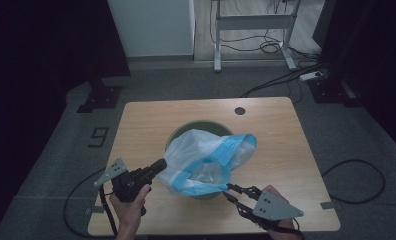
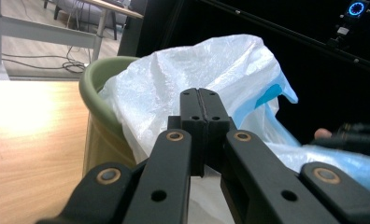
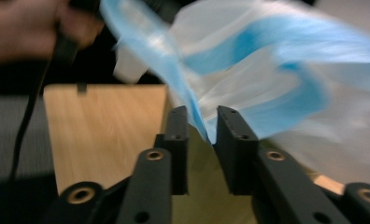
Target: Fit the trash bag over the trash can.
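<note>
Wooden table (image 1: 151, 120) first, since it is the biggest thing I see; both my tongs hang over its near edge. On it stands a green bin (image 1: 183, 131), round and open at the top, just past the tips of both tongs. From the left gripper view its green rim (image 2: 92, 77) curves up to the left of my left jaws.

Inside the bin sits a white plastic bag with a blue rim (image 1: 206, 155). It puffs up above the bin and flops over the bin's near side, toward me. It lies between my two tongs.

My left gripper (image 1: 162, 165) points at the bag from the left side. Its jaws are pressed tight together, and the tips sit right against the white plastic. I cannot tell if any plastic is pinched in them.

My right gripper (image 1: 232, 191) reaches the bag's lower near edge from the right. Its jaws stand a little apart, with a gap between them. A blue strip (image 3: 183, 88) of the bag runs down into that gap, but the pads do not squeeze it. That view is blurry.
</note>
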The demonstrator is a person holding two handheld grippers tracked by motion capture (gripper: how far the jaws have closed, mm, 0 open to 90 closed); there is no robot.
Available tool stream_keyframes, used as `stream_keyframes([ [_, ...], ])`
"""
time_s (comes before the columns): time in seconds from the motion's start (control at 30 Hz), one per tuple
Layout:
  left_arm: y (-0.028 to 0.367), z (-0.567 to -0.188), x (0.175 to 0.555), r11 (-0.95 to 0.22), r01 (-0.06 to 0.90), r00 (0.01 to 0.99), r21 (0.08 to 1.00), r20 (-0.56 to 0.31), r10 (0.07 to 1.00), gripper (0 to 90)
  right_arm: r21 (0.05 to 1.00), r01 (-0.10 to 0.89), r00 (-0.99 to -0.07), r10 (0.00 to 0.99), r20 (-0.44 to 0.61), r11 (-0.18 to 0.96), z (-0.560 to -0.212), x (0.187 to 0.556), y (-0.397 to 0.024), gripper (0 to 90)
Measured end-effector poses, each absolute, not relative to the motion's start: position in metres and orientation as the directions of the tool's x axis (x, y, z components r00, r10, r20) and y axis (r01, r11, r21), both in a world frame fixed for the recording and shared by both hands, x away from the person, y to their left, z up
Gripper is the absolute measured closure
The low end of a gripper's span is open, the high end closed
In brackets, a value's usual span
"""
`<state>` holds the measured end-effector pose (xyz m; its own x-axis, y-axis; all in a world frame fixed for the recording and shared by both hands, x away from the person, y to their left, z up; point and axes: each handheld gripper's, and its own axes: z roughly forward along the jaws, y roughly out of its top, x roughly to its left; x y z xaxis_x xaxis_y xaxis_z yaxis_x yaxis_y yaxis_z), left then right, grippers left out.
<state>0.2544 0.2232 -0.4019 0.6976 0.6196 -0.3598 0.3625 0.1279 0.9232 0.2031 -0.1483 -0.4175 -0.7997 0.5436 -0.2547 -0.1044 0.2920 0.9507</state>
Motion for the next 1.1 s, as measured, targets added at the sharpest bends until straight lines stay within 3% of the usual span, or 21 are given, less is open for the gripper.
stream_keyframes([
  [0.1,0.224,-0.406,0.254,0.135,0.371,0.693,0.919,-0.37,0.618,89.7,0.974,-0.075,-0.772,0.605,-0.193,0.215,-0.405,0.207,-0.159,62.0],
  [0.23,0.223,-0.411,0.254,0.139,0.378,0.688,0.915,-0.378,0.619,89.7,0.981,-0.049,-0.747,0.645,-0.161,0.188,-0.393,0.22,-0.16,57.5],
  [0.5,0.228,-0.418,0.253,0.15,0.375,0.692,0.915,-0.384,0.611,89.7,0.996,0.008,-0.741,0.669,-0.052,0.086,-0.377,0.238,-0.167,56.2],
  [0.8,0.23,-0.424,0.251,0.183,0.383,0.691,0.905,-0.412,0.594,89.7,0.986,0.098,-0.718,0.695,-0.023,0.133,-0.38,0.249,-0.148,53.5],
  [1.1,0.228,-0.425,0.253,0.181,0.383,0.695,0.906,-0.411,0.59,89.7,0.982,0.169,-0.693,0.719,0.054,0.089,-0.381,0.266,-0.136,52.7],
])
